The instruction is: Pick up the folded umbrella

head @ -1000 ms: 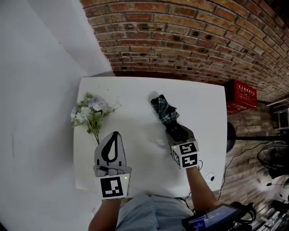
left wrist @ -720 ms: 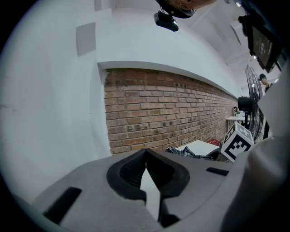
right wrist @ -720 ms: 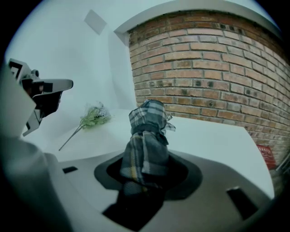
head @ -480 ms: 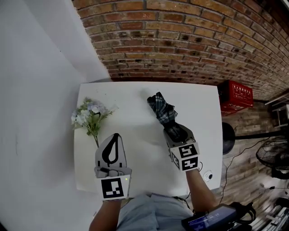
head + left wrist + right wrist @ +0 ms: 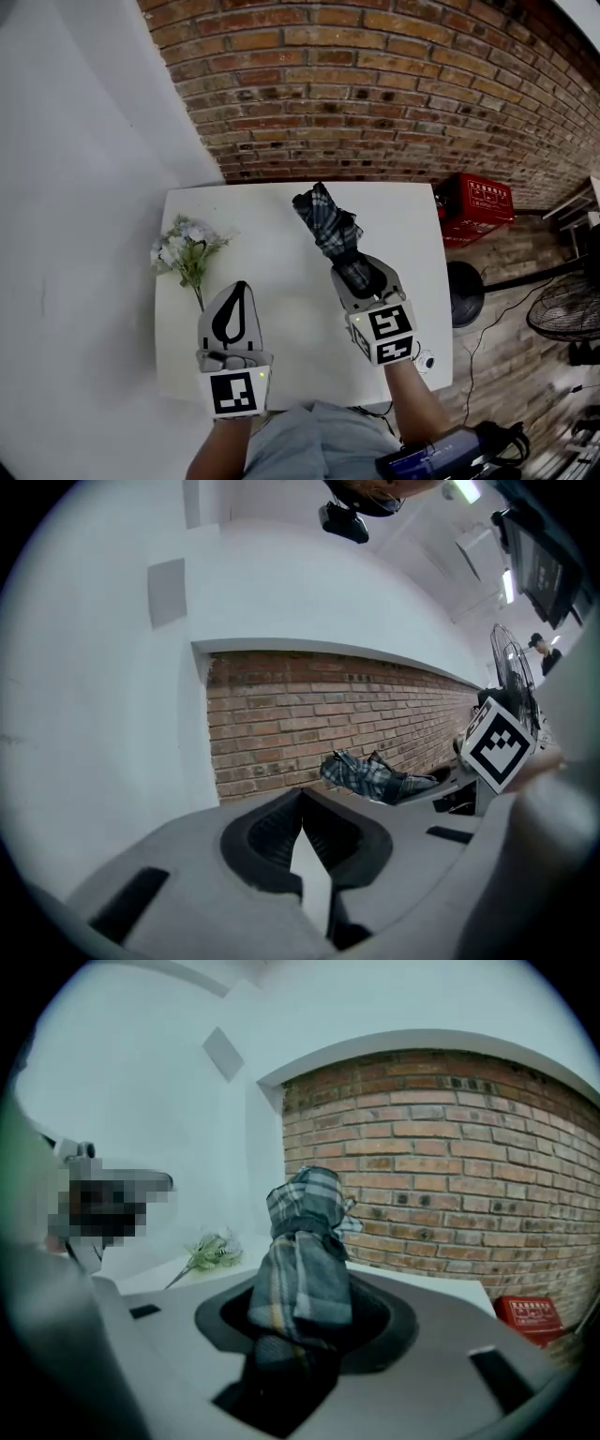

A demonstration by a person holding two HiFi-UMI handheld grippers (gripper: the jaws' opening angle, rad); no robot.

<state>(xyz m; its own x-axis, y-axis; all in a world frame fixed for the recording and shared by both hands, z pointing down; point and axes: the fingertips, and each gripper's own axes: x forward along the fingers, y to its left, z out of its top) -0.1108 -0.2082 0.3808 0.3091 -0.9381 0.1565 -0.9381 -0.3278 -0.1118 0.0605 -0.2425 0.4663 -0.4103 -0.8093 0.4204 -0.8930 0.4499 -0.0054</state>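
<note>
The folded umbrella (image 5: 328, 225), in dark plaid cloth, hangs in the air above the white table (image 5: 272, 281), and my right gripper (image 5: 359, 274) is shut on its near end. Its plaid bundle (image 5: 302, 1251) sticks up out of the jaws in the right gripper view, in front of the brick wall. The left gripper view also catches the umbrella (image 5: 370, 775), off to the right. My left gripper (image 5: 232, 311) hovers over the table's near left part, jaws shut and nothing between them; its tips (image 5: 302, 803) meet.
A bunch of pale artificial flowers (image 5: 185, 251) lies at the table's left edge, just beyond my left gripper. A brick wall (image 5: 375, 103) rises behind the table. On the floor to the right stand a red crate (image 5: 476, 204) and a fan (image 5: 562, 314).
My right gripper has lifted the umbrella up off the table, and it now sits higher and nearer the wall in the head view. The left gripper rose a little.
</note>
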